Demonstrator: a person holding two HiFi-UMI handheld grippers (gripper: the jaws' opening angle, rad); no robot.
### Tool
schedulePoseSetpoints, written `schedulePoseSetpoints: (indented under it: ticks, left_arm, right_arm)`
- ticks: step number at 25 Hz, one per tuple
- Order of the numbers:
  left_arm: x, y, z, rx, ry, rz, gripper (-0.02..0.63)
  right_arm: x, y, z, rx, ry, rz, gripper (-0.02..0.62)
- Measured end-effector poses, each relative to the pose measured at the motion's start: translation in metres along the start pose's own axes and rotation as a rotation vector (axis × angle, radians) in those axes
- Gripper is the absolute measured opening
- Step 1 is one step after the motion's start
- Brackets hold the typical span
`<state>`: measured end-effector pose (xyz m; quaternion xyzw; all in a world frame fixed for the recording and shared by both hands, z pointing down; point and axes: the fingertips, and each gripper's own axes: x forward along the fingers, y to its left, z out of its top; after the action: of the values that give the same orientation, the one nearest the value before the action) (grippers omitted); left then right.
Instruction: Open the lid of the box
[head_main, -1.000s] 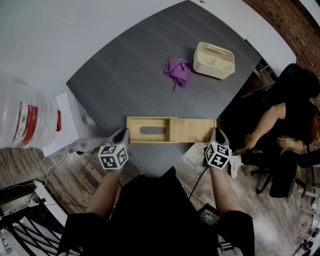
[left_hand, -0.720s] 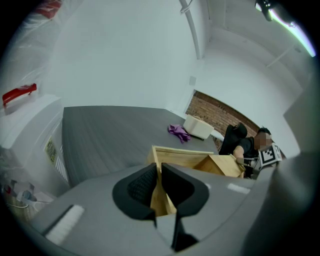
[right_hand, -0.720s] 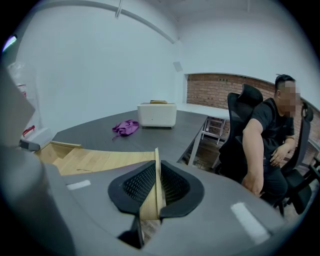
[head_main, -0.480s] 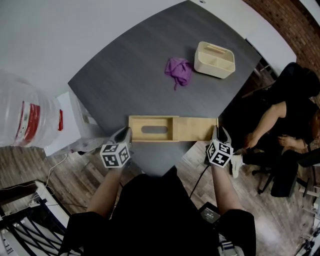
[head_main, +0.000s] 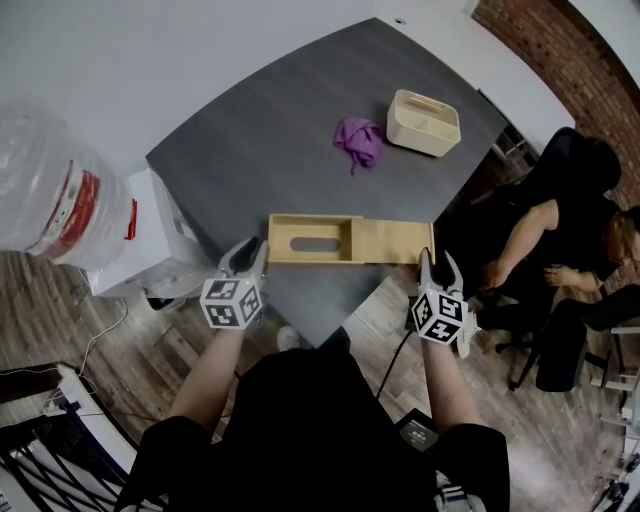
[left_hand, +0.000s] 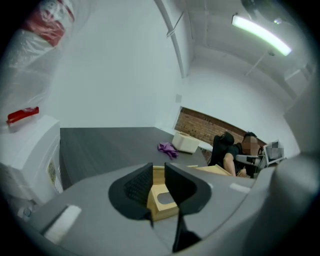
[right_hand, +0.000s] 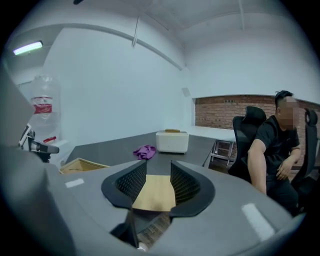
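Since the lid (head_main: 392, 241) lies slid out right of the box (head_main: 308, 238) at mid-frame, opening looks done; the left gripper (head_main: 250, 256) gapes empty, and the right gripper (head_main: 437, 266) has just opened, gripping nothing.

Left claw (head_main: 247, 259) parted, right claw (head_main: 438, 264) just spreading — neither gripping

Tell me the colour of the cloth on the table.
The cloth is purple; it shows best in the head view.
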<state>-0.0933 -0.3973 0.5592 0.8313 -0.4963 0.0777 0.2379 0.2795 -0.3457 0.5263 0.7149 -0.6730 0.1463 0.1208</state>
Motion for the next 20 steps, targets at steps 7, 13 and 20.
schedulePoseSetpoints:
  ticks: [7, 13, 20]
  left_arm:
    - [-0.060, -0.019, 0.025, 0.030, -0.155, -0.114, 0.011]
    - [-0.092, -0.032, 0.035, 0.056, -0.241, -0.130, 0.000]
    - [-0.130, -0.071, 0.035, 0.101, -0.325, -0.138, 0.000]
  right_arm:
    - [-0.062, 0.049, 0.020, 0.005, -0.109, 0.124, 0.112]
    - [-0.078, 0.060, 0.027, -0.049, -0.136, 0.181, 0.055]
    - [-0.110, 0.068, 0.030, -0.061, -0.184, 0.309, 0.002]
